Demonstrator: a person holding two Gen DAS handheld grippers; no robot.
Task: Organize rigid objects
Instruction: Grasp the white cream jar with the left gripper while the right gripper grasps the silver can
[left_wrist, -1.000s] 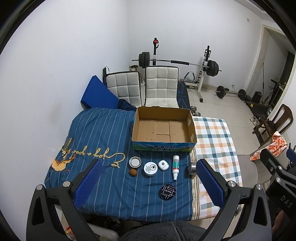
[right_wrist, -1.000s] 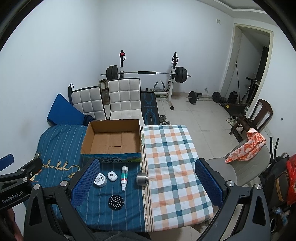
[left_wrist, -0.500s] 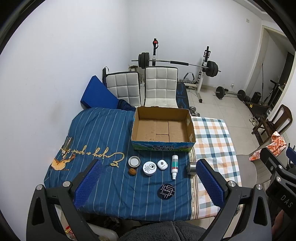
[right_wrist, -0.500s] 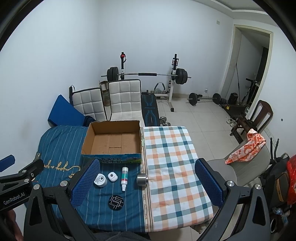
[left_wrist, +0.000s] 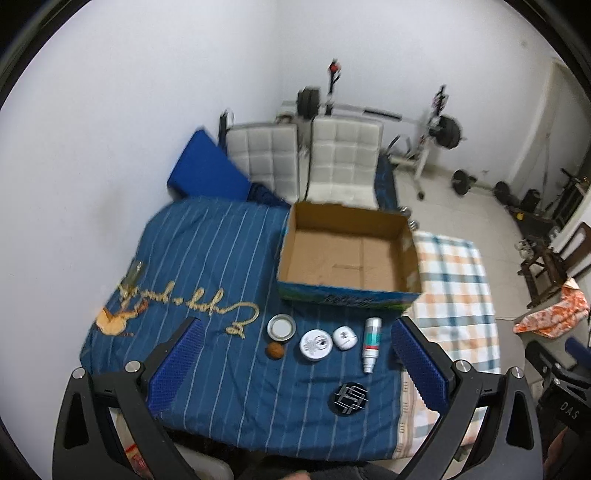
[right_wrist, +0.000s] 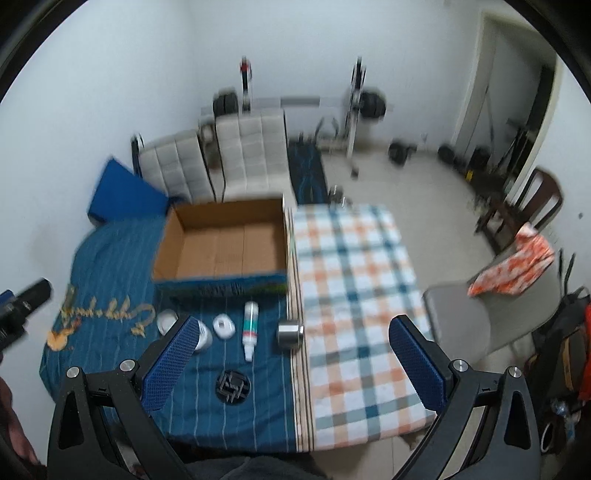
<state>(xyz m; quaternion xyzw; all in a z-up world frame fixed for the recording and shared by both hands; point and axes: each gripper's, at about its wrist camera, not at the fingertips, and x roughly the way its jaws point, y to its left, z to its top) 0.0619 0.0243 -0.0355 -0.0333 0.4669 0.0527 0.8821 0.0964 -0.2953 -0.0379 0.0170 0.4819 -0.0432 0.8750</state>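
Observation:
An open, empty cardboard box (left_wrist: 349, 254) (right_wrist: 221, 245) stands on the blue striped cloth. In front of it lie a metal lid (left_wrist: 282, 326), a brown nut-like ball (left_wrist: 275, 350), a white round tin (left_wrist: 316, 344), a small white case (left_wrist: 344, 338) (right_wrist: 224, 325), a white spray bottle (left_wrist: 370, 344) (right_wrist: 250, 329), a black round disc (left_wrist: 349, 398) (right_wrist: 233, 381) and a metal cylinder (right_wrist: 290, 334). My left gripper (left_wrist: 295, 369) is open and empty, high above the items. My right gripper (right_wrist: 293, 363) is open and empty, above the seam of the two cloths.
A plaid cloth (right_wrist: 354, 288) covers the right half of the table. Two white padded chairs (left_wrist: 306, 158) and a blue cushion (left_wrist: 207, 170) stand behind it. A barbell rack (right_wrist: 351, 107) is at the far wall. A grey chair with an orange cloth (right_wrist: 513, 266) is right.
Both grippers have moved down and closer to the table, so the box and items look larger. Both now frames are motion-blurred. Nothing on the table has moved.

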